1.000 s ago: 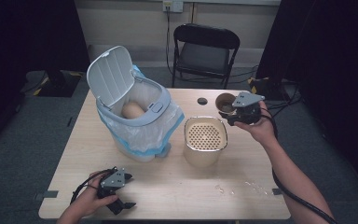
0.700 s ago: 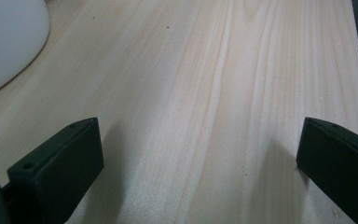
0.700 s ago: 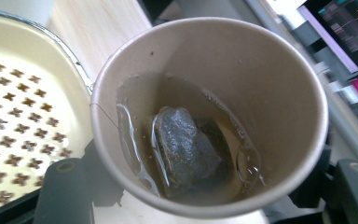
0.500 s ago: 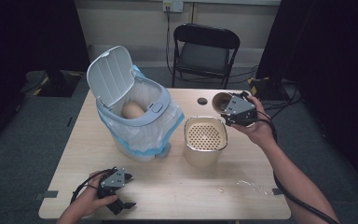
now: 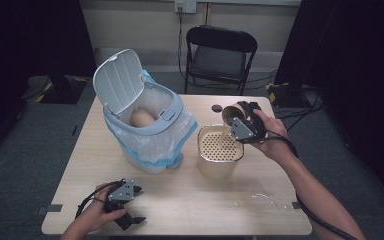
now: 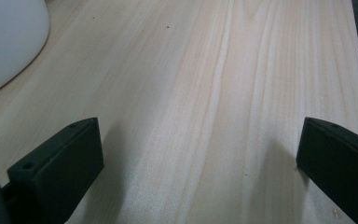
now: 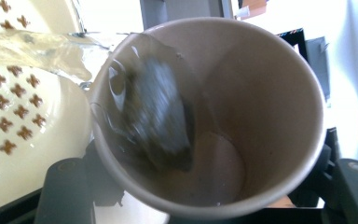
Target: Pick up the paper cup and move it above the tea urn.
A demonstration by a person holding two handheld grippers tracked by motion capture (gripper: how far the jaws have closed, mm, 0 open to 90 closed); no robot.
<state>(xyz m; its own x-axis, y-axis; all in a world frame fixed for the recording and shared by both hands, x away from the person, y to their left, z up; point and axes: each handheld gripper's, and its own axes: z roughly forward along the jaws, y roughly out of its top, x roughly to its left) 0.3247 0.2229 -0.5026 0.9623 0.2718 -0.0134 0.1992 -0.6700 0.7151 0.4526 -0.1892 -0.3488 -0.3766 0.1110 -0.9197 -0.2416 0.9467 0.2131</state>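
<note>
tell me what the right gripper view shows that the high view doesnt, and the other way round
Right gripper view alone: a dark wet tea bag sliding inside the tilted cup, and the strainer's cross-shaped holes. High view alone: the lidded bin with its liner, the chair, the left gripper resting open on the table. Both: the right gripper holding the cup, liquid pouring into the cream strainer container.

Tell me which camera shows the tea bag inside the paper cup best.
The right gripper view: the tea bag slides along the tilted cup's inner wall, close up. The high view shows the cup small, its inside unreadable. The left gripper view faces bare table.
</note>
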